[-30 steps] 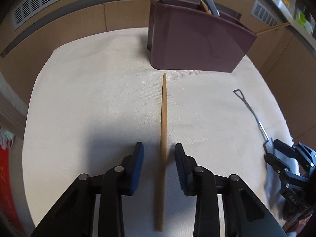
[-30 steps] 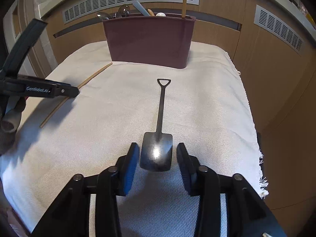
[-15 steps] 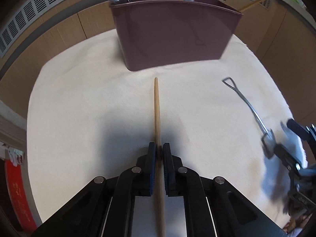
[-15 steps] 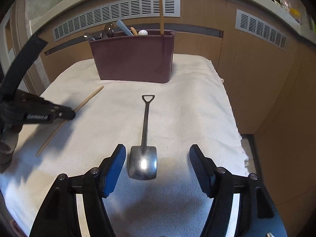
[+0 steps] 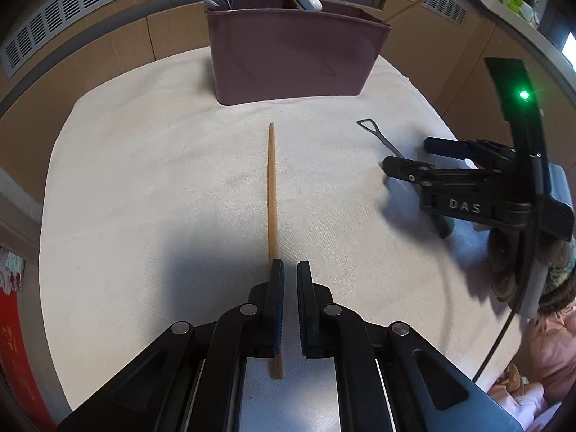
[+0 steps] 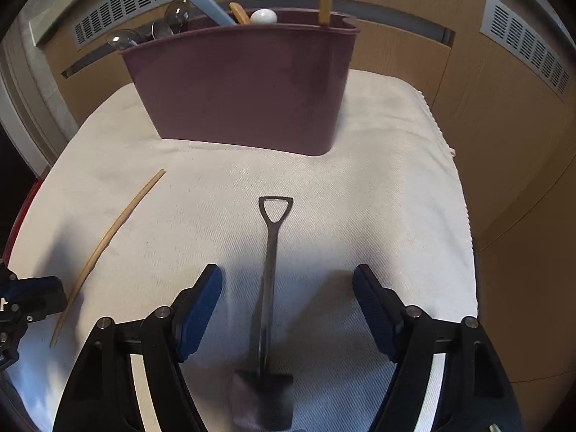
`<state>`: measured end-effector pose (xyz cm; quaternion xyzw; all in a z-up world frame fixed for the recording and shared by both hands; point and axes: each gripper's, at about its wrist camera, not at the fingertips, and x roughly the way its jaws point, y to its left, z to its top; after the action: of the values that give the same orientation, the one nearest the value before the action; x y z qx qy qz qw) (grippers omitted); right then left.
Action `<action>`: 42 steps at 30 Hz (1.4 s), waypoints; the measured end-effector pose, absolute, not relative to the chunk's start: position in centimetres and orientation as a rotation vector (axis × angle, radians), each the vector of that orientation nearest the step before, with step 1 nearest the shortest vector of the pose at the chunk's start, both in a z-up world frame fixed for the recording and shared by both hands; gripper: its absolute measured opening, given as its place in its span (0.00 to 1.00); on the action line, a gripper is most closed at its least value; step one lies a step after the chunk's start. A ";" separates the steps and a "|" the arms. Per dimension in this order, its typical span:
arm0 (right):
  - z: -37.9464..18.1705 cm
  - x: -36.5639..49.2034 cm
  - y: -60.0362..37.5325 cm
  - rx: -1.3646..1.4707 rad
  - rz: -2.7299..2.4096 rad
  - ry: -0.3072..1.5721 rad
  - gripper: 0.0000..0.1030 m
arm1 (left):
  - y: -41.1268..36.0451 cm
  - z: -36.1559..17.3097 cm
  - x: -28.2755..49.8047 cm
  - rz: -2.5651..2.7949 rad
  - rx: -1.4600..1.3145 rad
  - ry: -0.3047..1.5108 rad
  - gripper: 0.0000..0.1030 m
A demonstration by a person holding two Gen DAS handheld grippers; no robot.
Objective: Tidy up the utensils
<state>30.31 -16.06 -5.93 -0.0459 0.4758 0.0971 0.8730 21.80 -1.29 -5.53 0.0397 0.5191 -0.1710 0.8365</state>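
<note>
Room: wood-look panels w/ long grey vents (image 5: pixel 108 10) behind the table.
Surface: white woven cloth (image 5: pixel 162 180) over the table, a bit wrinkly, fringe at the right edge.
Chopstick: thin light-wood chopstick (image 5: pixel 271 194), flat on the cloth, tip aimed at the caddy, well apart from it.
Shovel spoon: dark shiny metal shovel-shaped spoon (image 6: pixel 268 273) w/ triangle loop handle; lies flat, loop toward the caddy, scoop end near the camera.
Caddy: dark purple plastic utensil caddy (image 6: pixel 244 86) at the far side of the cloth; spoons, a blue handle, a white knob & 1 upright chopstick stick out the top.
L gripper: left gripper (image 5: pixel 290 270) jaws clenched; chopstick runs under the left finger, can't tell if pinched.
R gripper: right gripper (image 6: pixel 287 280) jaws spread wide on both sides of the spoon handle, not touching it.
</note>
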 end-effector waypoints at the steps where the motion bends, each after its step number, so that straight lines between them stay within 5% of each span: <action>1: -6.0 30.4 -15.7 -0.112 0.209 0.998 0.58 | -1.1 -5.6 22.0 -0.360 0.077 1.097 0.07; 2: -6.0 30.3 -15.5 -0.121 0.216 0.994 0.55 | -0.9 -5.6 22.1 -0.356 0.070 1.095 0.07; 4: -5.8 30.0 -15.1 -0.139 0.245 0.994 0.21 | -0.6 -5.6 22.4 -0.344 0.054 1.087 0.07; 7: -5.3 29.4 -15.2 -0.132 0.275 1.003 0.07 | 0.0 -5.2 22.7 -0.337 0.017 1.076 0.08; 18: -1.1 24.9 -18.2 0.013 0.330 0.891 0.06 | 0.2 -4.8 24.1 -0.375 0.006 1.125 0.09; 25: -0.2 23.2 -18.3 -0.025 0.328 0.854 0.06 | -3.1 -5.4 28.7 -0.382 0.143 1.232 0.22; 29: -0.6 23.1 -19.1 -0.043 0.321 0.850 0.07 | -4.4 -6.6 30.8 -0.311 0.224 1.264 0.21; 33: -1.3 23.6 -19.6 -0.034 0.327 0.863 0.11 | -5.2 -6.9 30.7 -0.315 0.241 1.239 0.09; 42: -3.0 25.4 -17.8 -0.076 0.333 0.948 0.29 | -0.8 -3.5 25.0 -0.311 -0.022 0.969 0.07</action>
<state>25.42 -17.84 -2.96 -0.0366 0.4542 0.1594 0.8758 25.02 -0.82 -3.55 -0.0107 0.4637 -0.1487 0.8733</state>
